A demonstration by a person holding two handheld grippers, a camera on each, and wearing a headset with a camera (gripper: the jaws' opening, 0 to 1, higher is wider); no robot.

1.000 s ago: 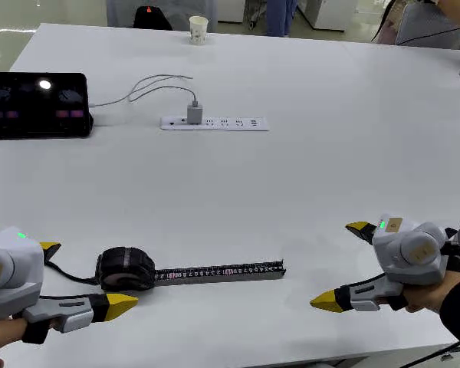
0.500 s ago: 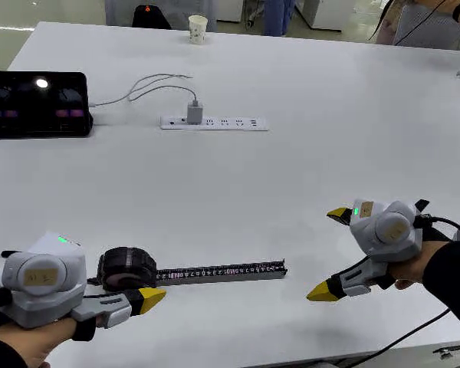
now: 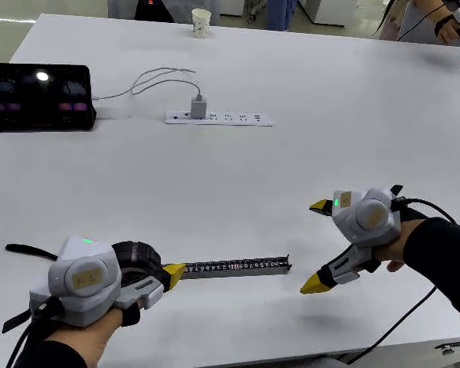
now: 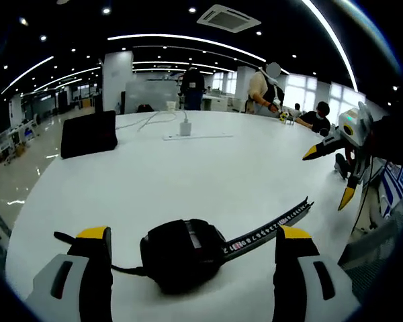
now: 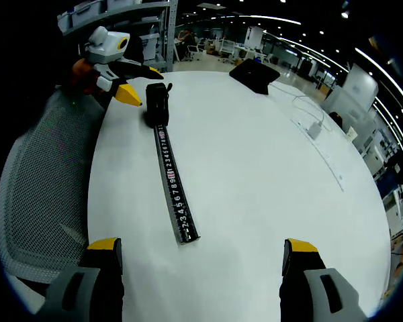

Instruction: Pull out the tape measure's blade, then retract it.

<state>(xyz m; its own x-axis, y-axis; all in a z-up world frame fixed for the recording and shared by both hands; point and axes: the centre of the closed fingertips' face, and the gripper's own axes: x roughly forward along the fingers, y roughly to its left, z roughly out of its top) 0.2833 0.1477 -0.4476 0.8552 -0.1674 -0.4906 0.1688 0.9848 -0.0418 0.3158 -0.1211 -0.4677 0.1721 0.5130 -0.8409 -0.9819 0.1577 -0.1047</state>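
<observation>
Tape: the tape point(image 3: 140, 255) is lying flat in the lower left of the head view, with its blade point(image 3: 234, 267) drawn out and running right along the desk point(image 3: 291, 169).
Materials: the case point(image 4: 183, 253) is looking black, rounded and matt. The blade is showing as a thin, stiff, dark strip with pale numerals. A black strap point(image 3: 29, 251) is trailing left from the case. The desk is showing white, smooth and slightly glossy.
Left gripper: the left gripper point(image 4: 193, 233) is standing spread wide, its yellow-tipped jaws flanking the case with a gap on each side.
Right gripper: the right gripper point(image 3: 315, 245) is hanging spread and empty at the lower right of the head view. The blade is ending just short of its lower jaw tip, apart from it.
Counts: one tape and two grippers are showing. At the upper left a single dark screen point(image 3: 37, 97) is standing. One white strip point(image 3: 218, 118) is lying above centre, carrying one charger point(image 3: 198, 105) with thin grey cables point(image 3: 153, 77) looping up and left. One paper cup point(image 3: 202, 22) is standing at the top edge.
Edges: the desk's near edge is running along the bottom right of the head view, close under the right gripper.
Room: a wide bare stretch is lying between the tape and the strip, and more is spreading across the upper right.
</observation>
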